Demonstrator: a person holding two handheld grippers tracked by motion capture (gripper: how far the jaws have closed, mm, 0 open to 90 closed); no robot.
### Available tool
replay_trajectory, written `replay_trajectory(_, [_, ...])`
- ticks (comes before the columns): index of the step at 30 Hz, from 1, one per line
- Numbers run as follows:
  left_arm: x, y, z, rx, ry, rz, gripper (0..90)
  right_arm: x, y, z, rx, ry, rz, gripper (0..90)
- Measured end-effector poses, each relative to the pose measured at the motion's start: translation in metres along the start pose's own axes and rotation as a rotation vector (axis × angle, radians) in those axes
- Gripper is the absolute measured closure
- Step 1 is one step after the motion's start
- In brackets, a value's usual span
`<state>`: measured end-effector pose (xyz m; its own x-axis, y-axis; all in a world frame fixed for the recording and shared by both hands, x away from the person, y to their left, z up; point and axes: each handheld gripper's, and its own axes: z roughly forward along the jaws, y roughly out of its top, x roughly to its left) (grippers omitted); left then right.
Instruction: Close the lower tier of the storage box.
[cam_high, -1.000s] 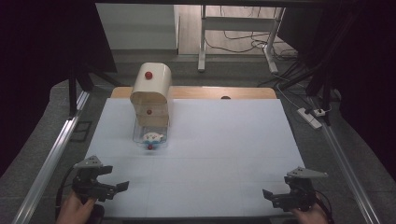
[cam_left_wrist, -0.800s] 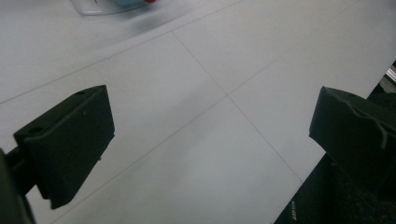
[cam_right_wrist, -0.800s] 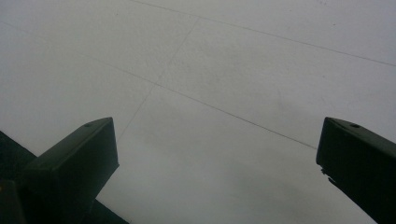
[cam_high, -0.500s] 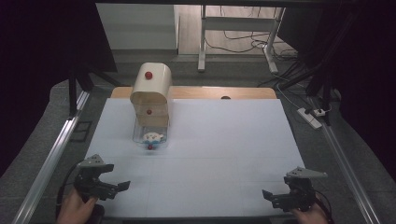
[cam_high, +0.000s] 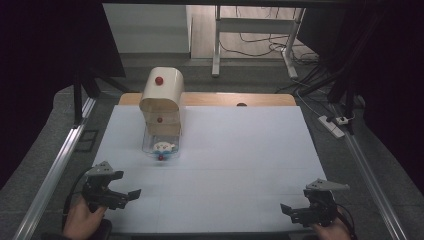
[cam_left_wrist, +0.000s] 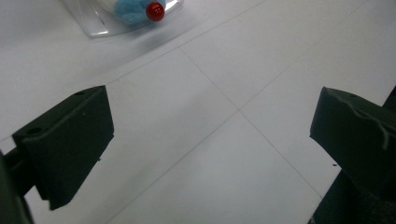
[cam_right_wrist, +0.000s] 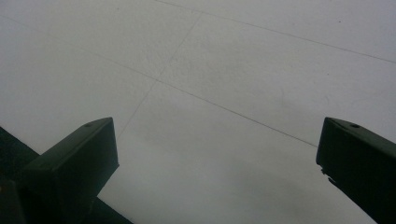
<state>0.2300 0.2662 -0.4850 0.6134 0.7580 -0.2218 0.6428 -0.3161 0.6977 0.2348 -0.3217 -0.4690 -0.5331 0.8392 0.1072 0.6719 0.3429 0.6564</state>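
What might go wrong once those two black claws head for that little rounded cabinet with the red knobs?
The clear plastic drawer at the bottom of the cream rounded cabinet already sticks out toward the person, holding a blue-and-white fluffy toy. A nudge from the open left gripper might tip the toy out. The drawer's small red knob looks easy to slip off. The cabinet stands tall and narrow, so a pull could drag or topple it, with the right gripper far off.

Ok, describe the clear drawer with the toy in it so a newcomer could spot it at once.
On the white table, find the cream cabinet with a rounded top, standing left of centre near the far edge. At its foot a clear drawer is pulled out toward the person. Unlike the cream fronts above, it is see-through, with a blue-and-white fluffy toy inside and a red knob.
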Motion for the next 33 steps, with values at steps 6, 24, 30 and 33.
replay_trajectory(6, [0.003, 0.003, 0.005, 0.001, 0.005, 0.004, 0.0, 0.0, 0.0, 0.0, 0.002, 0.0, 0.0, 0.0])
replay_trajectory(24, [0.012, 0.014, 0.021, 0.006, -0.015, -0.016, 0.0, 0.0, 0.0, 0.002, 0.013, 0.003, -0.005, 0.0])
replay_trajectory(30, [0.014, 0.019, 0.027, 0.018, -0.014, -0.014, 0.0, 0.001, 0.001, 0.002, 0.017, 0.004, -0.006, 0.0])
replay_trajectory(33, [0.014, 0.021, 0.029, 0.019, -0.012, -0.014, 0.0, 0.001, 0.001, 0.002, 0.019, 0.004, -0.006, 0.0])
